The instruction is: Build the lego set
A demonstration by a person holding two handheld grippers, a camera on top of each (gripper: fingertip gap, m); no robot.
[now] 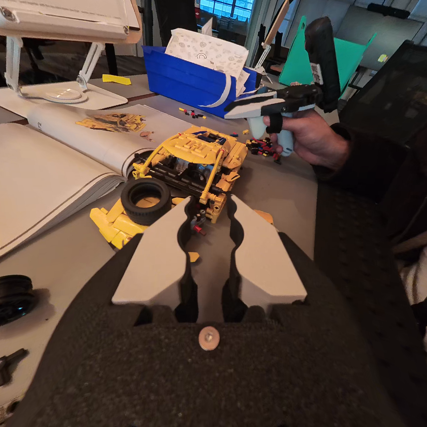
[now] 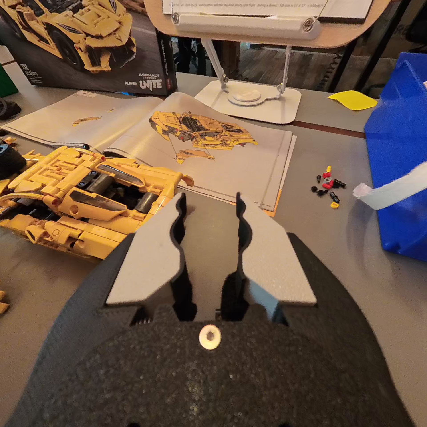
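Observation:
A partly built yellow lego car (image 1: 191,159) stands on the grey table, and it also shows at the left of the right wrist view (image 2: 76,196). A loose black tyre (image 1: 145,201) lies on a yellow body section (image 1: 108,221) at the car's near left. My left gripper (image 1: 210,198) is open, its tips on either side of the car's near corner, above a small red pin (image 1: 198,228). My right gripper (image 2: 210,196) is open and empty over the table just right of the car. It also shows held in a hand in the left wrist view (image 1: 231,113).
The open instruction booklet (image 2: 208,150) lies behind the car. A blue bin (image 2: 399,150) stands at the right, with loose small pins (image 2: 328,184) beside it. A white stand (image 2: 249,99) and the set's box (image 2: 92,46) are at the back. A black wheel (image 1: 13,298) lies near left. One gripper's finger ends stand about 25 cm off the other's.

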